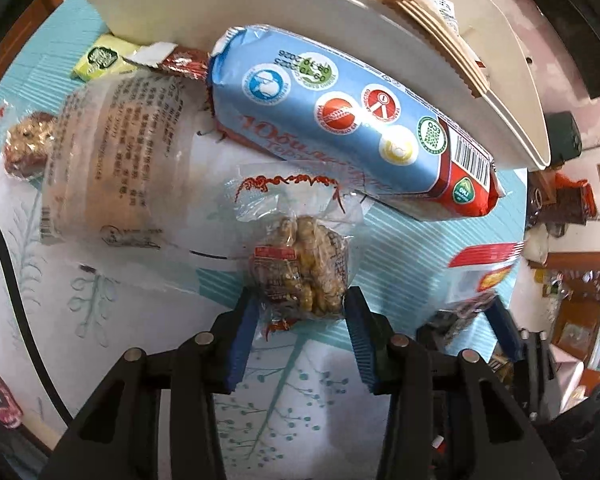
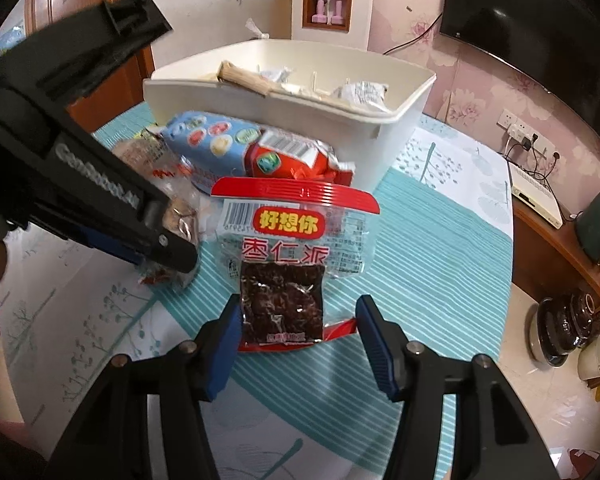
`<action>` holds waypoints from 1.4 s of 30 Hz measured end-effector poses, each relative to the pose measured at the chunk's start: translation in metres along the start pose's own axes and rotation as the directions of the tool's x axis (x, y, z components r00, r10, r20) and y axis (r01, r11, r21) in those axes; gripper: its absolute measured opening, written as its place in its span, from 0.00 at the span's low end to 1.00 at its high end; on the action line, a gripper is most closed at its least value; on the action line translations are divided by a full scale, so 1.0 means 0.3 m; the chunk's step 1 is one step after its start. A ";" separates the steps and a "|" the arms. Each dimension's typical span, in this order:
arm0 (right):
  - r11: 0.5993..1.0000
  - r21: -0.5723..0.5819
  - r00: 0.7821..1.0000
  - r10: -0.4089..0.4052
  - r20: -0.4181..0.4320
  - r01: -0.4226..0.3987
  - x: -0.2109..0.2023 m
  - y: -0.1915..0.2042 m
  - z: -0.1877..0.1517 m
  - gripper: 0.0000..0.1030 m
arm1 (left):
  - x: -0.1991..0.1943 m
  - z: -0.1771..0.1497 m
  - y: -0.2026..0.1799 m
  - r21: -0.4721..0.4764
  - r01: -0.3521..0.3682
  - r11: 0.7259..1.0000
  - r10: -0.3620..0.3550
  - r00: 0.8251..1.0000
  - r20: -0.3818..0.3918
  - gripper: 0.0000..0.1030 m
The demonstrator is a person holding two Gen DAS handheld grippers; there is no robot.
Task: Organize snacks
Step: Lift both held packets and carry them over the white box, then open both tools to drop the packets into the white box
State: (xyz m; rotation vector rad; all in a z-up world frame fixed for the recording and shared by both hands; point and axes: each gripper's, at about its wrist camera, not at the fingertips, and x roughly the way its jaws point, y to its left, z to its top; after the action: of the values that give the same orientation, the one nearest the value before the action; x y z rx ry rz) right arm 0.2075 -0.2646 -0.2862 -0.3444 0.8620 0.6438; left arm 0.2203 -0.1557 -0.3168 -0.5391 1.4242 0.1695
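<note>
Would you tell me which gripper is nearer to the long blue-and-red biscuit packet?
Left. The left gripper, shut on the clear-wrapped walnut snack, sits just before the biscuit packet; the right gripper is further back, around the dark date snack.

Striped tablecloth point(image 2: 440, 264) carries white bin point(image 2: 284, 120); snack packets point(image 1: 340, 120) alongside.

the white bin point(image 2: 260, 128) stands open-topped, with free air above its rim. tight against its front wall lies a blue biscuit pack point(image 1: 340, 120), blocking a low approach. right of the bin, the striped cloth point(image 2: 440, 240) lies bare.
</note>
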 end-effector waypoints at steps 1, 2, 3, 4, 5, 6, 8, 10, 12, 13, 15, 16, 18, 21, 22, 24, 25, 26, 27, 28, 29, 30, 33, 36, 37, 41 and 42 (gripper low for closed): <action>1.000 -0.003 1.000 0.001 0.011 -0.001 -0.008 0.006 0.004 0.55 | -0.009 -0.001 0.011 0.004 0.002 1.000 -0.002 1.000 -0.001 0.41; 1.000 -0.005 1.000 0.004 0.017 -0.004 -0.019 0.013 0.010 0.55 | -0.015 0.000 0.013 0.008 0.007 1.000 -0.007 1.000 -0.003 0.41; 1.000 -0.007 1.000 0.009 0.025 -0.009 -0.031 0.021 0.019 0.55 | -0.024 0.000 0.019 0.015 0.012 1.000 -0.012 1.000 -0.005 0.41; 1.000 -0.008 0.999 0.012 0.031 -0.012 -0.039 0.027 0.023 0.55 | -0.035 0.001 0.025 0.023 0.012 1.000 -0.012 1.000 -0.003 0.41; 1.000 -0.010 0.999 0.015 0.043 -0.015 -0.053 0.036 0.032 0.55 | -0.046 0.005 0.032 0.031 0.010 0.999 -0.010 1.000 -0.003 0.41; 1.000 -0.012 0.999 0.020 0.051 -0.019 -0.062 0.043 0.038 0.55 | -0.058 0.007 0.037 0.042 0.008 0.999 -0.008 1.000 -0.002 0.41; 1.000 -0.016 0.997 0.027 0.067 -0.026 -0.081 0.062 0.057 0.55 | -0.081 0.016 0.050 0.056 0.013 0.998 -0.013 1.000 -0.004 0.41; 0.999 -0.018 0.996 0.036 0.084 -0.034 -0.099 0.080 0.083 0.55 | -0.117 0.026 0.071 0.067 0.024 0.997 -0.024 1.000 0.002 0.41; 0.999 -0.017 0.994 0.043 0.099 -0.041 -0.112 0.095 0.102 0.55 | -0.153 0.040 0.079 0.082 0.028 0.996 -0.029 1.000 0.013 0.41; 0.999 -0.016 0.993 0.049 0.109 -0.048 -0.121 0.103 0.116 0.55 | -0.178 0.049 0.087 0.090 0.032 0.995 -0.034 0.999 0.019 0.41; 0.998 -0.005 0.990 0.064 0.125 -0.063 -0.135 0.115 0.146 0.55 | -0.227 0.066 0.099 0.104 0.034 0.994 -0.038 0.999 0.034 0.41; 0.998 -0.003 0.989 0.065 0.129 -0.066 -0.140 0.119 0.164 0.55 | -0.248 0.071 0.106 0.109 0.033 0.994 -0.038 0.998 0.042 0.41; 0.998 0.000 0.989 0.060 0.138 -0.060 -0.153 0.135 0.190 0.55 | -0.306 0.090 0.124 0.117 0.034 0.992 -0.043 0.997 0.069 0.41; 0.998 0.025 0.986 0.056 0.157 -0.060 -0.170 0.147 0.242 0.55 | -0.385 0.125 0.147 0.135 0.040 0.990 -0.056 0.992 0.114 0.41; 0.998 0.028 0.985 0.044 0.165 -0.050 -0.175 0.154 0.264 0.55 | -0.407 0.139 0.153 0.143 0.042 0.989 -0.061 0.990 0.130 0.41; 0.999 0.028 0.983 0.019 0.183 -0.024 -0.186 0.169 0.297 0.55 | -0.458 0.173 0.172 0.158 0.044 0.986 -0.070 0.984 0.165 0.41; 0.999 0.037 0.982 0.008 0.191 -0.016 -0.188 0.171 0.312 0.55 | -0.476 0.190 0.177 0.164 0.045 0.985 -0.075 0.981 0.180 0.41; 0.999 0.050 0.981 0.003 0.196 -0.013 -0.190 0.172 0.325 0.55 | -0.497 0.215 0.185 0.169 0.048 0.984 -0.081 0.977 0.198 0.41; 0.998 0.066 0.979 -0.004 0.202 -0.009 -0.192 0.173 0.340 0.55 | -0.510 0.228 0.187 0.170 0.047 0.984 -0.083 0.974 0.209 0.41; 0.997 0.077 0.978 -0.016 0.206 0.000 -0.192 0.172 0.354 0.55 | -0.520 0.246 0.188 0.172 0.046 0.984 -0.083 0.972 0.218 0.41; 0.996 0.085 0.977 -0.030 0.210 0.013 -0.191 0.173 0.369 0.55 | -0.531 0.272 0.191 0.178 0.048 0.983 -0.089 0.969 0.229 0.41; 0.996 0.090 0.975 -0.046 0.216 0.027 -0.191 0.175 0.384 0.55 | -0.539 0.281 0.188 0.183 0.050 0.982 -0.093 0.967 0.237 0.41; 0.991 0.120 0.969 -0.087 0.231 0.060 -0.179 0.169 0.420 0.55 | -0.553 0.336 0.186 0.208 0.048 0.977 -0.103 0.959 0.264 0.41; 0.982 0.161 0.964 -0.133 0.231 0.097 -0.156 0.158 0.456 0.55 | -0.558 0.389 0.176 0.232 0.057 0.971 -0.123 0.952 0.279 0.41; 0.979 0.174 0.962 -0.146 0.231 0.107 -0.150 0.154 0.466 0.55 | -0.556 0.408 0.173 0.244 0.058 0.968 -0.128 0.950 0.283 0.41; 0.964 0.224 0.956 -0.195 0.220 0.146 -0.120 0.136 0.488 0.56 | -0.537 0.476 0.160 0.283 0.084 0.955 -0.165 0.947 0.276 0.41; 0.960 0.232 0.954 -0.207 0.215 0.156 -0.113 0.134 0.494 0.56 | -0.531 0.495 0.160 0.296 0.093 0.951 -0.179 0.945 0.275 0.41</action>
State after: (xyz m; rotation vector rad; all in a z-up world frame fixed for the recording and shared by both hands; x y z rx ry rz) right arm 0.2526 -0.1692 -0.1698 -0.1469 0.6523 0.4052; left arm 0.3073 -0.0147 -0.1674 -0.3588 1.0861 -0.0620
